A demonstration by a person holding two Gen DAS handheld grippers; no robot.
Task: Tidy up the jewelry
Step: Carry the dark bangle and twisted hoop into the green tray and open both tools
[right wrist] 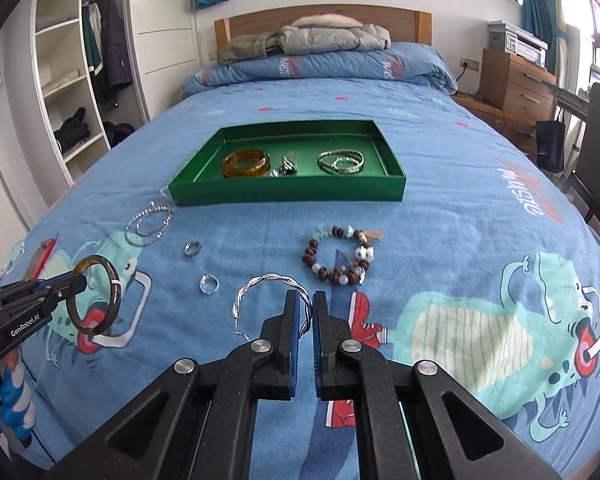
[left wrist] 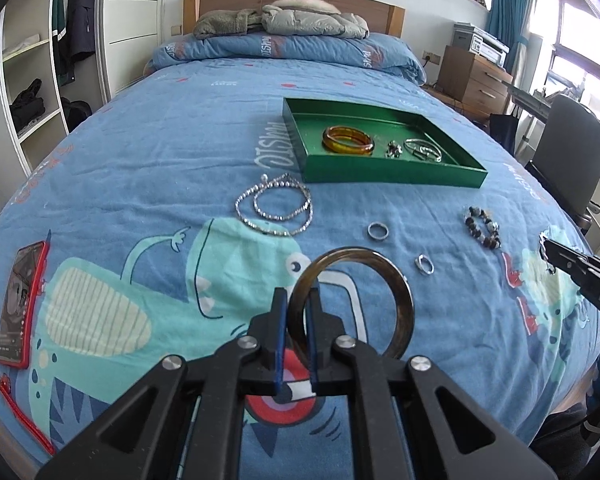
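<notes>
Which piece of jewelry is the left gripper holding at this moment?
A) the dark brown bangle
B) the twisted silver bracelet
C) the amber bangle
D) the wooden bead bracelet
A: the left gripper is shut on the dark brown bangle, lifted above the bedspread, while the amber bangle lies in the green tray, the wooden bead bracelet lies on the bed, and the twisted silver bracelet is in the right gripper.

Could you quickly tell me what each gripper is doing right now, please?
Left gripper: closed on the dark bangle, lifted off the bed.
Right gripper: closed on the twisted silver bracelet.
</notes>
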